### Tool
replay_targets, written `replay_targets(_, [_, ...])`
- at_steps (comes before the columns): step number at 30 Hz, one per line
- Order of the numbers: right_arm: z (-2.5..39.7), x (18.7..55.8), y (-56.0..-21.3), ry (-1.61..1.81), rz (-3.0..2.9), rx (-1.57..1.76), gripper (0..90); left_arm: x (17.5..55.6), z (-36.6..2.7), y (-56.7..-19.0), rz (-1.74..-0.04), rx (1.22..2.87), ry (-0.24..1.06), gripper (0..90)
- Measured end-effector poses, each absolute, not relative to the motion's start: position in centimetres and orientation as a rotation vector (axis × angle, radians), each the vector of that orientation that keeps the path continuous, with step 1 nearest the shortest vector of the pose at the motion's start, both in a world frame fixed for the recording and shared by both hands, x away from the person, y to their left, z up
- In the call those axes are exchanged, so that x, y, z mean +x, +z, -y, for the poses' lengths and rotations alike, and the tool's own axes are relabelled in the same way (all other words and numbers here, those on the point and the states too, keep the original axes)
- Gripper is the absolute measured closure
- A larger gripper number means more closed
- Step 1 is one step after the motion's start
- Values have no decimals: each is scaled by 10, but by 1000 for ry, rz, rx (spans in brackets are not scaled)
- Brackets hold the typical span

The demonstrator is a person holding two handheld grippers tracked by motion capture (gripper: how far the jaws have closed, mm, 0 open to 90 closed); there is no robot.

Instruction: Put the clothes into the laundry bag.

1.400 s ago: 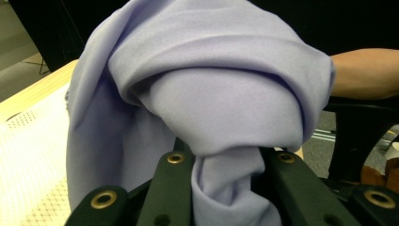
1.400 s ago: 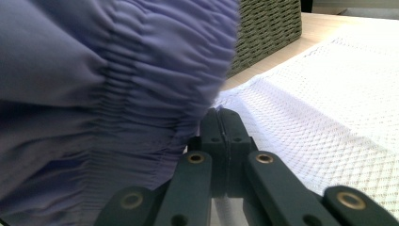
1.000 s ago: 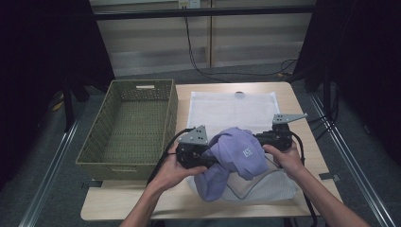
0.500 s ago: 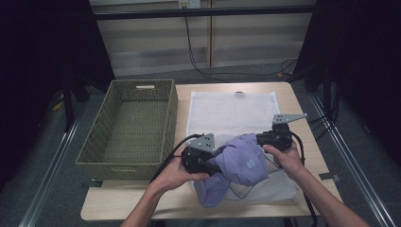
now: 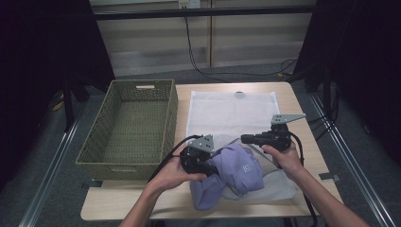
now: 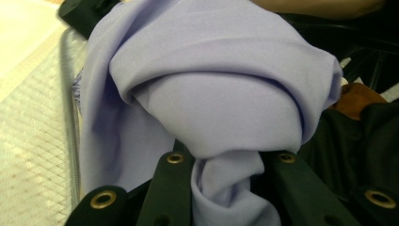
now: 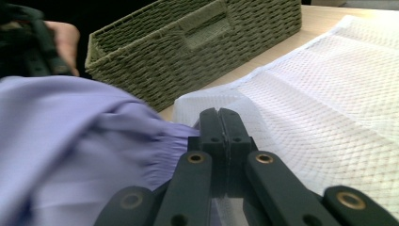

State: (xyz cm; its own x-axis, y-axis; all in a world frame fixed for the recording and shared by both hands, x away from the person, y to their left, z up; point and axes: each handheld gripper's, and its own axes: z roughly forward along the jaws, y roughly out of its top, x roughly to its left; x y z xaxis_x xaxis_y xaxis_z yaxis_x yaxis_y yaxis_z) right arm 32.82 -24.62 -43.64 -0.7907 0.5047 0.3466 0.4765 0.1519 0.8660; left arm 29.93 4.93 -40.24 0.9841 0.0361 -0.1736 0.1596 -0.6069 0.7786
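1. The lavender garment (image 5: 236, 172) lies bunched at the front of the desk (image 5: 302, 109), just right of the woven basket (image 5: 130, 127) and half inside a white mesh bag (image 5: 231, 111).
2. Your left gripper (image 5: 208, 165) is clamped on a fold of it (image 6: 226, 188).
3. Your right gripper (image 5: 246, 138) pinches the bag's rim (image 7: 207, 101), jaws together.
4. Expect light, limp, slippery cloth; grab thick bunched folds, not single layers.

Over the last second the left tongs (image 5: 204, 158) slid nearer the table's front edge, dragging the purple garment (image 5: 236, 172) lower into the open mesh bag (image 5: 279, 182). The right tongs (image 5: 246, 138) barely shifted, pinching the bag's rim.
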Motion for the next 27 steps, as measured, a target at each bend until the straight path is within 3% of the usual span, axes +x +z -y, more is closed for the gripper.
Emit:
replay_targets(14, [241,326,-434,1772,-2376,983,897,310,-45,-403,-268,2121,-131,772])
replay_targets(27, [239,326,-436,1761,-2405,985,897,317,-27,-424,-321,2160,-109,759])
